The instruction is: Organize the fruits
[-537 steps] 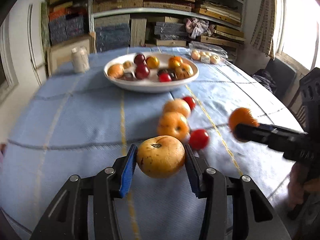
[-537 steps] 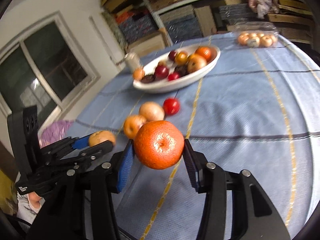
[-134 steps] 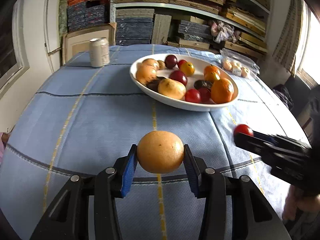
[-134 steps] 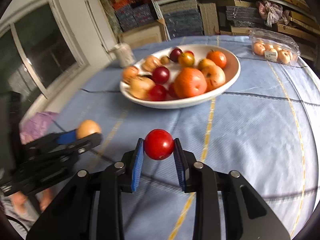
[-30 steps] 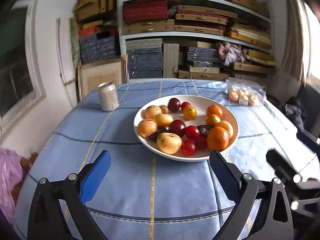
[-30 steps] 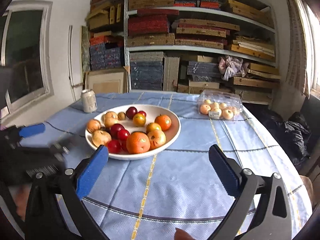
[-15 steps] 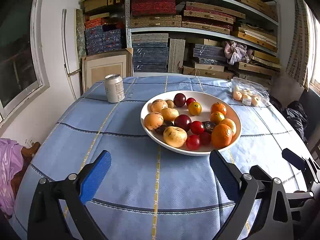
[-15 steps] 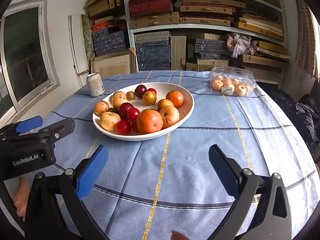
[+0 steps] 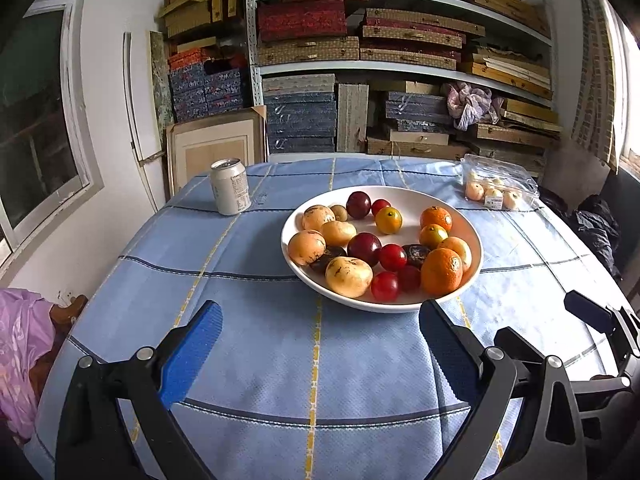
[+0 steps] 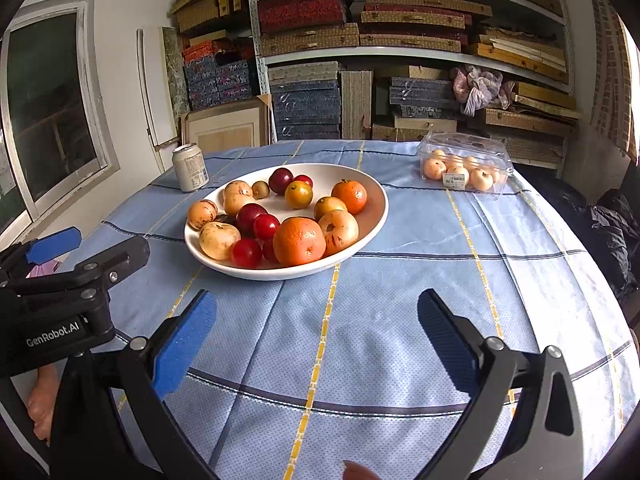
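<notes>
A white bowl [image 9: 464, 236] [image 10: 372, 220] on the blue checked tablecloth holds several fruits: oranges [image 9: 441, 272] [image 10: 299, 241], yellow pears [image 9: 349, 277], red tomatoes [image 9: 385, 286] and dark plums [image 9: 364, 249]. My left gripper [image 9: 320, 344] hovers open in front of the bowl, nothing between its blue pads. My right gripper [image 10: 316, 336] is also open and empty, short of the bowl. In the right wrist view the left gripper's black body [image 10: 60, 304] sits at the left edge. The right gripper's tips [image 9: 592, 316] show at the right of the left wrist view.
A drink can [image 9: 230, 187] [image 10: 190, 167] stands back left of the bowl. A clear plastic box of small fruits [image 9: 496, 188] [image 10: 464, 168] lies at the back right. Shelves of stacked boxes [image 9: 360, 40] fill the wall behind. A pink cloth [image 9: 20, 344] hangs off the table's left.
Both grippers have drawn back and risen slightly from the bowl over the last second; they stay wide open. All loose fruits seen earlier on the cloth now lie in the bowl.
</notes>
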The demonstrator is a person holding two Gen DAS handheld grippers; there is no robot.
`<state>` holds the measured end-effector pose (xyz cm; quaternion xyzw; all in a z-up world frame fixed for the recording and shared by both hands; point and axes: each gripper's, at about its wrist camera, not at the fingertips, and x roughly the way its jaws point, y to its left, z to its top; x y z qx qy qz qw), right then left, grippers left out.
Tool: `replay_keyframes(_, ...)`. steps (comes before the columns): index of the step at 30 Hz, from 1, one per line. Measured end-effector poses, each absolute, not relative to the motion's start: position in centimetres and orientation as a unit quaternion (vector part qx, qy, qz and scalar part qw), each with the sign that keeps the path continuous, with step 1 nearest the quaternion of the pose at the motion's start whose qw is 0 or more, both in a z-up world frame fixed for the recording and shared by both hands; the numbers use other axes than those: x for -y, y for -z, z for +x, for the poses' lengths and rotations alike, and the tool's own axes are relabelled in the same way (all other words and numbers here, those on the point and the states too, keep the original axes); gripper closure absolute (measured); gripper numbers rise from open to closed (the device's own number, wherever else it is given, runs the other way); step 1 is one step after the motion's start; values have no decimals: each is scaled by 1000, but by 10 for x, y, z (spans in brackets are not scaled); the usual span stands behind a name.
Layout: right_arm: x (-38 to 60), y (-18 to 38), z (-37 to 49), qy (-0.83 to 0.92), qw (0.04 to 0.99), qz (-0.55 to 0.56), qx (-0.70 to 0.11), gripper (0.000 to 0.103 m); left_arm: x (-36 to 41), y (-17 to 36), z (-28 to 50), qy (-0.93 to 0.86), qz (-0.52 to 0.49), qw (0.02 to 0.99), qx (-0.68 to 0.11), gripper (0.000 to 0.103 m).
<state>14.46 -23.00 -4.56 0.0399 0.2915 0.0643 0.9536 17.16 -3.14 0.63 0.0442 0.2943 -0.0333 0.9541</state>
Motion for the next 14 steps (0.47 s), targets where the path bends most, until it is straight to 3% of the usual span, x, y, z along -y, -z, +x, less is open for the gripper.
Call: replay_keyframes(14,230,47,145,-65,953,38,-292,4,36,-6,171,45,48,954,-293,4)
